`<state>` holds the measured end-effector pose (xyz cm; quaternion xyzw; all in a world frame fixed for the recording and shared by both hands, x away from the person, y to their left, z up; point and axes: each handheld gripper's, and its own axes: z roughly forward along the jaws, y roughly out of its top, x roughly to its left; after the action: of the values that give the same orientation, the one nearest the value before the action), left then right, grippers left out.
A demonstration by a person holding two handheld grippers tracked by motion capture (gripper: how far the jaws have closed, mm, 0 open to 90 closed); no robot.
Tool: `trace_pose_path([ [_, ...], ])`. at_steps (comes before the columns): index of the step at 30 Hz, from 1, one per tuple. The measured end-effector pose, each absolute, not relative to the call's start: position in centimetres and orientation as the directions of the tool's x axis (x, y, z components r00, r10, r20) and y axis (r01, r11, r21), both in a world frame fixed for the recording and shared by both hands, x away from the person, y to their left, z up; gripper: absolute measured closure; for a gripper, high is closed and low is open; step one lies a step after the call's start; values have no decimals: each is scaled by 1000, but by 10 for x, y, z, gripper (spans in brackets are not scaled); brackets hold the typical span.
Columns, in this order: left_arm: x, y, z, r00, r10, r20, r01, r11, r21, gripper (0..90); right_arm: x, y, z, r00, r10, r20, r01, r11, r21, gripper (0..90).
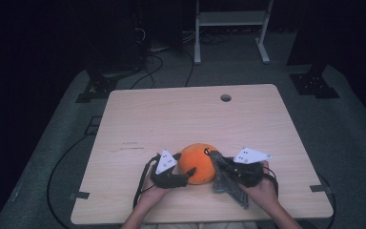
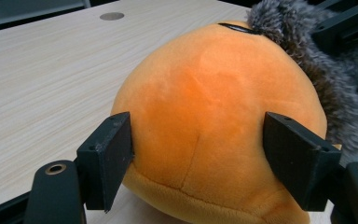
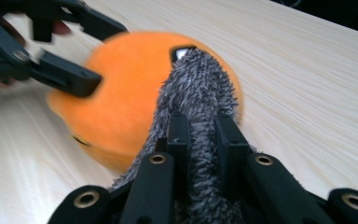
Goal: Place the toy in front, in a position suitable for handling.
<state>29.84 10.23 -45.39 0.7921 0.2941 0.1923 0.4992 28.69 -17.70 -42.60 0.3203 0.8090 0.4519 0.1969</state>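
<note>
Orange plush toy (image 1: pixel 198 163): a round, soft ball-shaped toy with a black-and-white eye patch, lying on the worktop (image 1: pixel 181 119) in the lower middle of the high view, close to the near edge.
Grey furry cloth (image 1: pixel 228 183): a shaggy grey piece draped from the top right of the orange plush toy down to the lower right, where it spreads on the worktop below the right hand (image 1: pixel 262 188).
Left gripper (image 1: pixel 183 176): at the lower left side of the toy in the high view. In the left gripper view (image 2: pixel 198 154) its two black jaws stand on either side of the orange plush toy, their pads against the fabric on both flanks, clamped on it; the toy's seam runs down between them.
Right gripper (image 1: pixel 219 162): at the right of the toy in the high view, reaching in from the lower right. In the right gripper view (image 3: pixel 200 135) the jaws are pressed together on a narrow strip of the grey furry cloth, which runs up from between them to the top of the orange plush toy.
Left hand (image 1: pixel 155 191): low in the frame, left of centre, wrapped round the body of the left gripper.
Worktop surface: pale wood grain, with a round cable hole (image 1: pixel 225 98) in the upper middle of the high view.
Background: dark floor, cables and a white metal frame (image 1: pixel 231 28) at the top of the high view.
</note>
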Motion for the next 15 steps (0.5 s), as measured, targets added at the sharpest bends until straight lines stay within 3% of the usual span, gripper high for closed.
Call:
trace_pose_path([
  [7, 298, 103, -454, 757, 653, 10, 271, -328, 905, 238, 269, -156, -424, -787, 614, -53, 279, 431, 858, 782],
  [11, 294, 111, -449, 796, 605, -20, 226, -266, 937, 203, 283, -171, -422, -735, 677, -24, 328, 387, 862, 783],
  [15, 294, 104, -451, 794, 607, 17, 224, -318, 921, 301, 290, -182, -426, -711, 702, 25, 379, 354, 855, 785],
])
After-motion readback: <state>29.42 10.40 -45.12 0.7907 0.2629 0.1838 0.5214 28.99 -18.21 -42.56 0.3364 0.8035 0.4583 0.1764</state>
